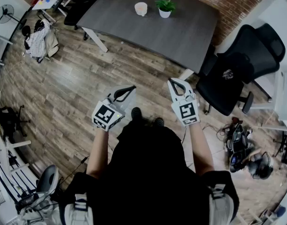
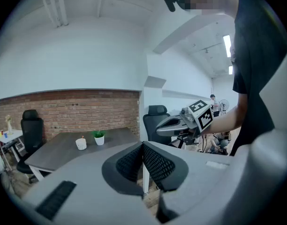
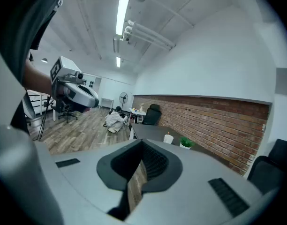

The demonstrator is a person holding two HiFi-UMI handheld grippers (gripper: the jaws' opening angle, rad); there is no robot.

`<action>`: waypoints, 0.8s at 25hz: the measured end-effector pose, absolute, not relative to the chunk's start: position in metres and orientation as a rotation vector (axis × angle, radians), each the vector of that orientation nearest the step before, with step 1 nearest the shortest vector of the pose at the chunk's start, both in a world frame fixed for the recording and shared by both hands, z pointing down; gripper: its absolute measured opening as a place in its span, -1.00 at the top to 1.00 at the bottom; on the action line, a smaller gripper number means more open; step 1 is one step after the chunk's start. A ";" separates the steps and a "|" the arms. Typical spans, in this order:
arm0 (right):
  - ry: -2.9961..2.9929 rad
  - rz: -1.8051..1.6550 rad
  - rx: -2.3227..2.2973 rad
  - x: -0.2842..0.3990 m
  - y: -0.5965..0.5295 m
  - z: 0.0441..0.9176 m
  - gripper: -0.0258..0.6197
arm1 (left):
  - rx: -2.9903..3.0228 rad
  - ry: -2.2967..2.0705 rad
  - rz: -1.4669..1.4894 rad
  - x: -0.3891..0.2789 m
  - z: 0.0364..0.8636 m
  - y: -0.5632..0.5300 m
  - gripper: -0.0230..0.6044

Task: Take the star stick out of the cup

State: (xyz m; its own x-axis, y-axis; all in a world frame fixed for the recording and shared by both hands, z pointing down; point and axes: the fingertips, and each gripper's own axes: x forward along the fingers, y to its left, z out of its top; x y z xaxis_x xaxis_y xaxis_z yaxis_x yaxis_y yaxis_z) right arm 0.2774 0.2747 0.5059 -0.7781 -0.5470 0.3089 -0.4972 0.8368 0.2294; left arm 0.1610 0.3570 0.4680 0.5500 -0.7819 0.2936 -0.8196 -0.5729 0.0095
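A white cup (image 1: 141,8) stands on the far grey table (image 1: 181,32), with a thin stick poking from it; the stick's star is too small to make out. The same cup (image 2: 81,144) shows small in the left gripper view, and the cup (image 3: 168,138) shows far off in the right gripper view. I hold both grippers at chest height, well short of the table. My left gripper (image 1: 126,93) (image 2: 143,146) is shut and empty. My right gripper (image 1: 177,86) (image 3: 142,144) is shut too, with nothing between its pads.
A small potted plant (image 1: 165,7) stands beside the cup. Black office chairs (image 1: 232,74) crowd the table's right end. A heap of clothes or bags (image 1: 38,39) and a fan (image 1: 3,14) are at the left. Wood floor (image 1: 78,88) lies between me and the table.
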 end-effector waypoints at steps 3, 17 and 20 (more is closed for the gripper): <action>-2.654 -0.176 0.762 0.300 0.278 0.510 0.92 | 2.613 -1.378 0.401 0.183 0.472 0.364 0.92; -2.666 -0.144 0.701 0.330 0.274 0.522 0.92 | 2.546 -1.495 0.366 0.200 0.465 0.368 0.92; -2.652 -0.132 0.708 0.325 0.270 0.526 0.92 | 2.561 -1.499 0.355 0.191 0.467 0.365 0.92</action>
